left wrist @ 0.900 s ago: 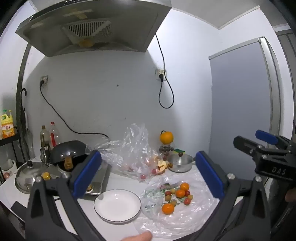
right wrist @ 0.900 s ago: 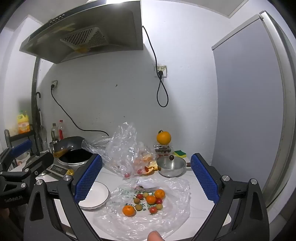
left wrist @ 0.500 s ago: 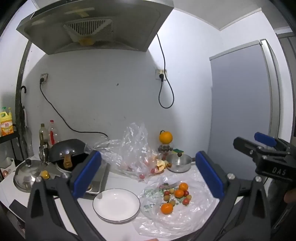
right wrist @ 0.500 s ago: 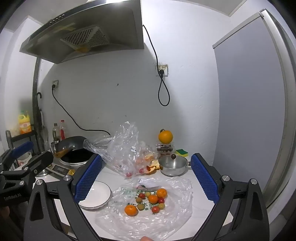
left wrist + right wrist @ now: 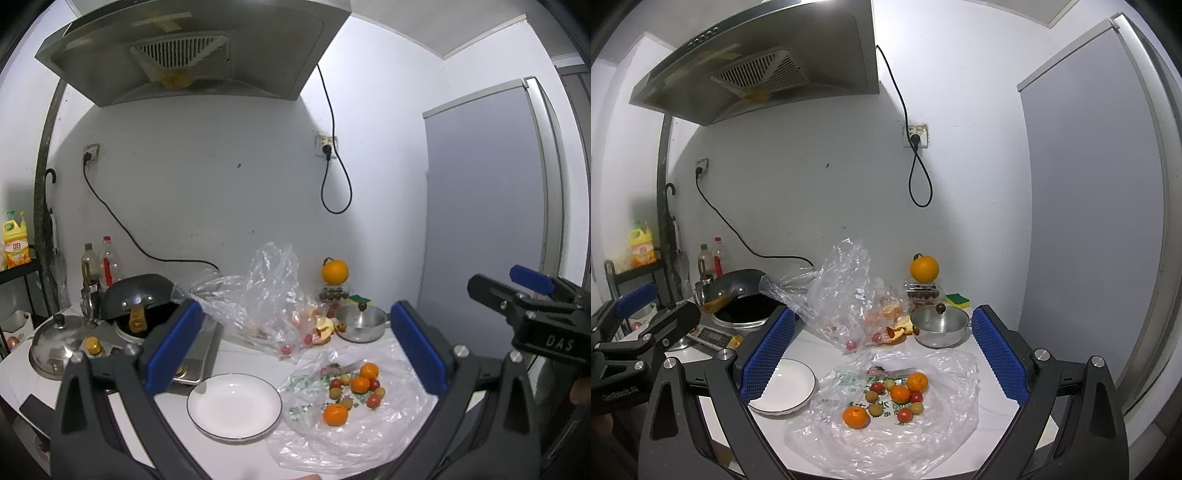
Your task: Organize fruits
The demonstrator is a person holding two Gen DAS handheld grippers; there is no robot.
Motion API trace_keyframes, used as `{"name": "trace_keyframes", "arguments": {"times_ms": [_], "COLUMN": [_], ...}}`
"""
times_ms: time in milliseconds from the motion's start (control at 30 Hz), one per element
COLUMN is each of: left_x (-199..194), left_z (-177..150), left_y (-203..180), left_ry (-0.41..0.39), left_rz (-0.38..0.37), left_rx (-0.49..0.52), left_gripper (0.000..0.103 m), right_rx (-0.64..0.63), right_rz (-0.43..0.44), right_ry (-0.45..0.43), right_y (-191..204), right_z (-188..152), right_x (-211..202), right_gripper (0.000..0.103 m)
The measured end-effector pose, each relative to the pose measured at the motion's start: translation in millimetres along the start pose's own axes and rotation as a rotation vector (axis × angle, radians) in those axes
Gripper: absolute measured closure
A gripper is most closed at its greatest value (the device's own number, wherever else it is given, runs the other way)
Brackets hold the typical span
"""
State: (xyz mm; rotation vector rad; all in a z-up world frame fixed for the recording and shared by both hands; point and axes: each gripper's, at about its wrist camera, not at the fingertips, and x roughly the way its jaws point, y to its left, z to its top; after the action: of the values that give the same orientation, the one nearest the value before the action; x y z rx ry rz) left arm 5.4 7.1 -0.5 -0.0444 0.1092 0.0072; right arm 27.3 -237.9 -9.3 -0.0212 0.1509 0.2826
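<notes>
We hold the left gripper (image 5: 295, 347) and the right gripper (image 5: 882, 354) above the near edge of the tabletop (image 5: 243, 354), both with fingers wide and nothing between them. The fruits (image 5: 890, 397) lie loose on a flat plastic bag (image 5: 942, 424), just right of an empty white plate (image 5: 234, 406). Behind them sits a crumpled bag (image 5: 266, 295) beside a small pot (image 5: 940, 326).
</notes>
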Motion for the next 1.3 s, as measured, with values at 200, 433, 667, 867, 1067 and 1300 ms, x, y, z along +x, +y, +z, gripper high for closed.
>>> {"name": "trace_keyframes", "arguments": {"times_ms": [200,433,667,867,1067,1300], "left_x": [1.7,-0.7,-6.0,-9.3,-10.5,-9.7], "left_z": [-0.3,0.4,-0.1,3.3,4.8,4.1], "left_y": [0.1,-0.2,-2.0,-1.1,-0.6,-1.3], "left_ry": [0.003,-0.006,-0.013,-0.021,-0.025,-0.022], "left_rz": [0.004,0.005,0.006,0.011,0.006,0.002], "left_rx": [-0.005,-0.006,0.010,0.008,0.010,0.009], "left_gripper": [0.000,0.000,0.001,0.000,0.001,0.000], "right_rx": [0.004,0.000,-0.008,-0.006,-0.005,0.001], "right_rz": [0.004,0.020,0.019,0.022,0.019,0.023], "right_ry": [-0.001,0.000,-0.014,-0.010,-0.014,-0.009], "right_y": [-0.9,4.0,4.4,3.6,3.0,1.1], "right_z": [1.4,5.2,5.4,3.2,3.4,1.5], "right_x": [0.3,4.0,1.5,1.9,0.1,0.3], "right_gripper": [0.005,0.005,0.005,0.005,0.005,0.005]}}
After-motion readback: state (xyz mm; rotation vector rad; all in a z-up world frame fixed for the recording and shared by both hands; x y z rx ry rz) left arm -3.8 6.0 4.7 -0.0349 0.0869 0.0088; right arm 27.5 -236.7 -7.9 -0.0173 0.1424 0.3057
